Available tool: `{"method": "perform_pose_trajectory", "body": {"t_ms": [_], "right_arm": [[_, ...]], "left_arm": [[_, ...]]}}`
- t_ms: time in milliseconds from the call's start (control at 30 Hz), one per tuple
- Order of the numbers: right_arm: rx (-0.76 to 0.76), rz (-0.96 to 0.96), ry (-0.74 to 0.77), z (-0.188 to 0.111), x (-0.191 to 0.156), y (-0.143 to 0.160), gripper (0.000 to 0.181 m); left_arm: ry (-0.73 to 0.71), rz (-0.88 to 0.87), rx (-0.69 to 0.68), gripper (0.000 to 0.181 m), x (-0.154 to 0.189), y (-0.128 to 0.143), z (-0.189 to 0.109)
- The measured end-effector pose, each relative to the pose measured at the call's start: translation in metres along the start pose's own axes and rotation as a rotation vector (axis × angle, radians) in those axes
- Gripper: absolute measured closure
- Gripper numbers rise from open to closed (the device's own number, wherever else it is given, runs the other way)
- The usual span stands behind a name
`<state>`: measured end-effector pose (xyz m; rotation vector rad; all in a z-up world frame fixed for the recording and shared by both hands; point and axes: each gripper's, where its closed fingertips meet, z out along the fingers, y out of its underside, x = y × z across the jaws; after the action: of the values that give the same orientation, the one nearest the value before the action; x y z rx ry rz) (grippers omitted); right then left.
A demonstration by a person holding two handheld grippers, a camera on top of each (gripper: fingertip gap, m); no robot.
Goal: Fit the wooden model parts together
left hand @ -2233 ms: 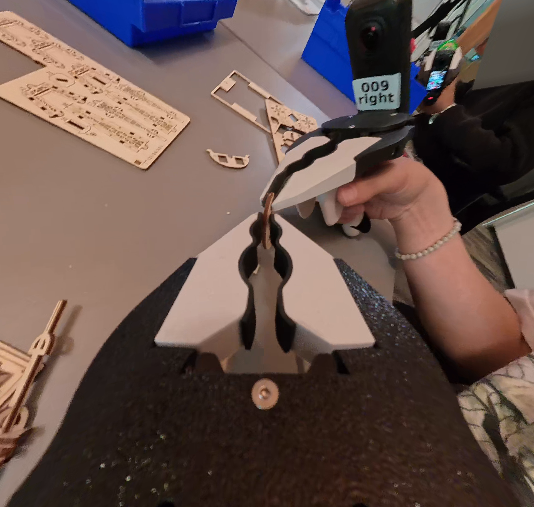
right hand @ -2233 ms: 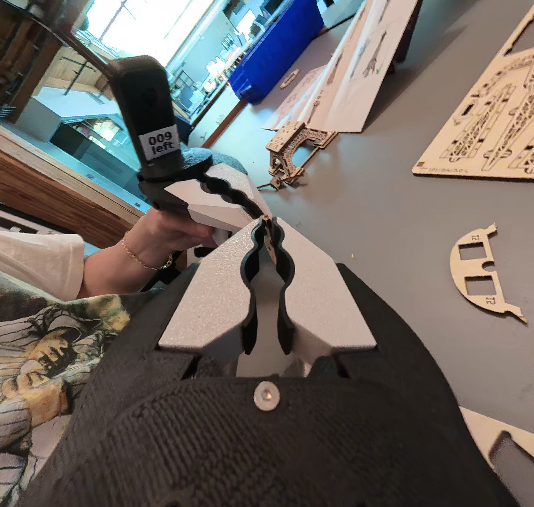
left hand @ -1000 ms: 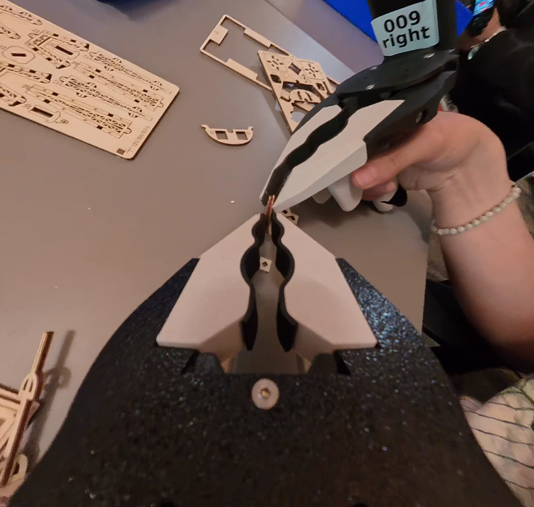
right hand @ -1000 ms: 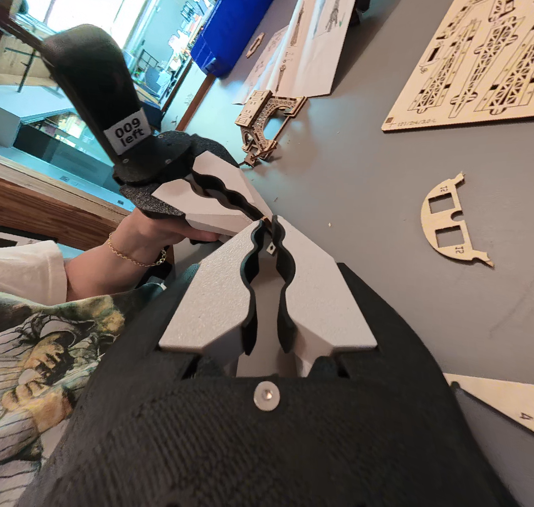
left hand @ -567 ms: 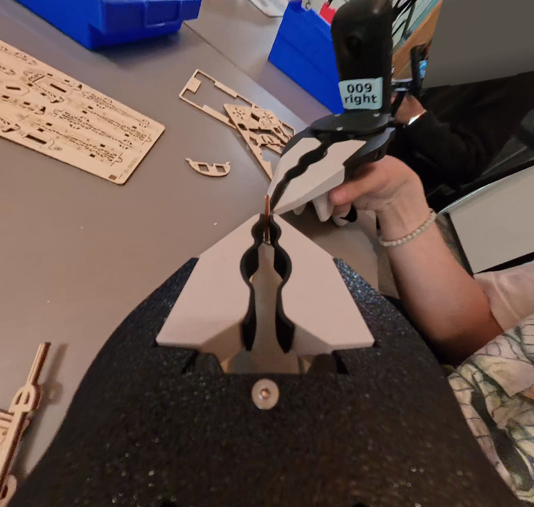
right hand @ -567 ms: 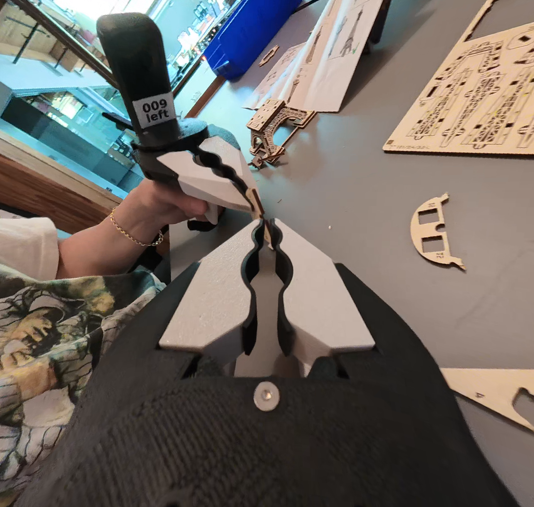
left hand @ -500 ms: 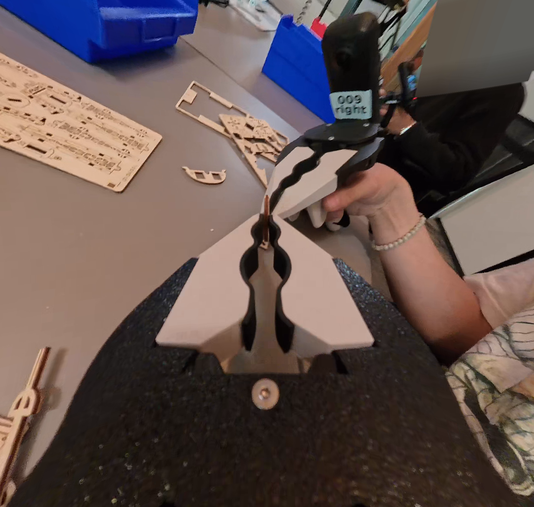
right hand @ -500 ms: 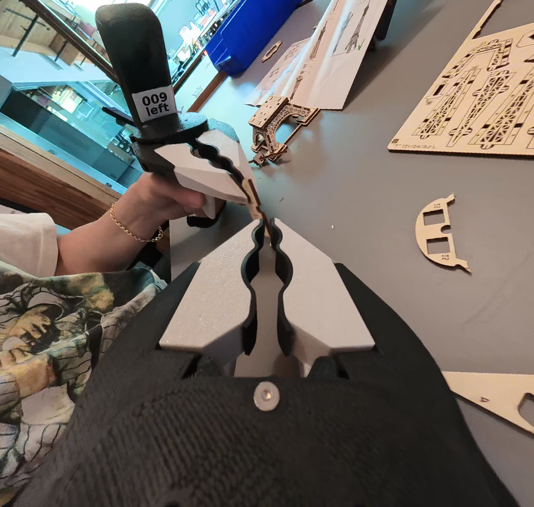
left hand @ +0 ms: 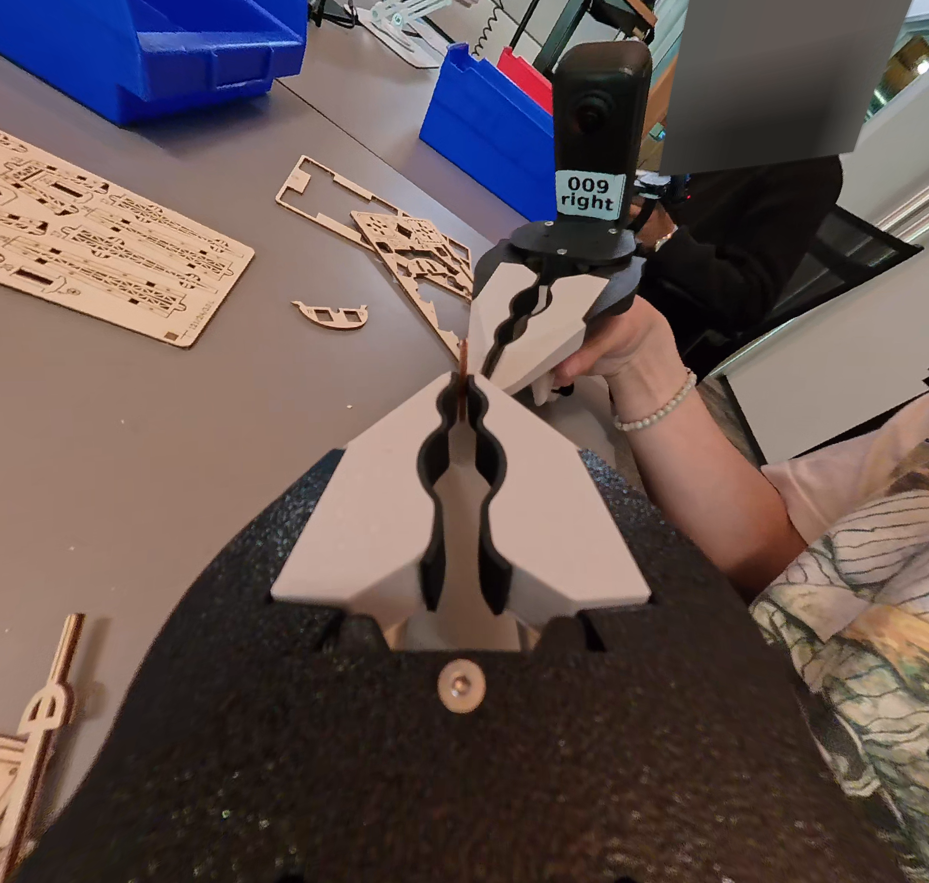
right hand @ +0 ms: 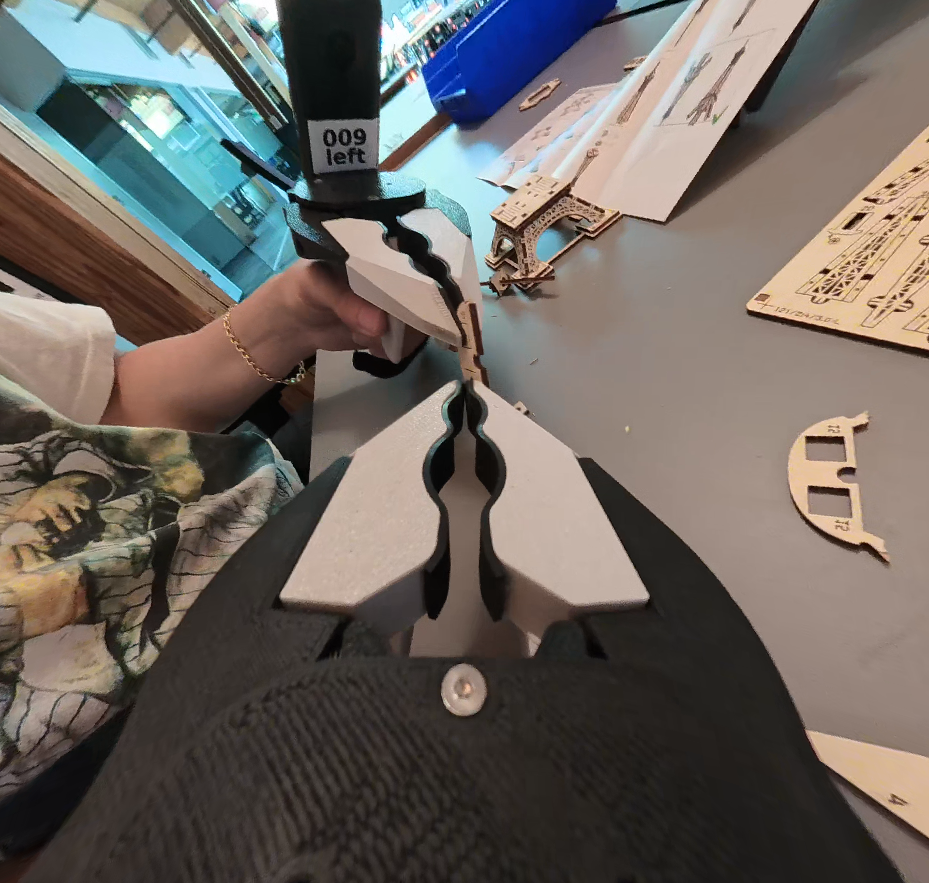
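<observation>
Wooden strip (right hand: pixel 470 338), small and notched, pinched edge-on at the closed tips of left gripper (left hand: pixel 463 390), held above grey table (left hand: pixel 151 431). Right gripper (right hand: pixel 466 396), fingers pressed together, tips touching the strip's lower end from 6 o'clock; whether clamped on it, cannot tell. From 9 to 3 o'clock in right wrist view: tower model (right hand: pixel 545 227), fretwork sheet (right hand: pixel 864 275), curved cut-out piece (right hand: pixel 832 484).
</observation>
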<state>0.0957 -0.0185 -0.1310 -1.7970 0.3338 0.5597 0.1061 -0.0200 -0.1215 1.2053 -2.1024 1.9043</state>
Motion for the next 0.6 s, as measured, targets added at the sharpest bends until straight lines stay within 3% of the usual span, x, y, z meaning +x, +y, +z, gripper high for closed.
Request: {"method": "perform_pose_trajectory", "body": {"t_ms": [267, 300, 600], "right_arm": [[0.029, -0.018, 0.037, -0.002, 0.005, -0.005, 0.181], [0.031, -0.022, 0.063, -0.003, 0.009, -0.006, 0.173], [0.042, -0.056, 0.026, 0.002, 0.001, -0.009, 0.181]], "left_arm": [[0.013, 0.033, -0.010, 0.181, 0.003, 0.000, -0.005], [0.012, 0.035, -0.012, 0.181, 0.003, 0.000, -0.005], [0.010, 0.064, 0.019, 0.181, 0.004, -0.006, -0.007]]}}
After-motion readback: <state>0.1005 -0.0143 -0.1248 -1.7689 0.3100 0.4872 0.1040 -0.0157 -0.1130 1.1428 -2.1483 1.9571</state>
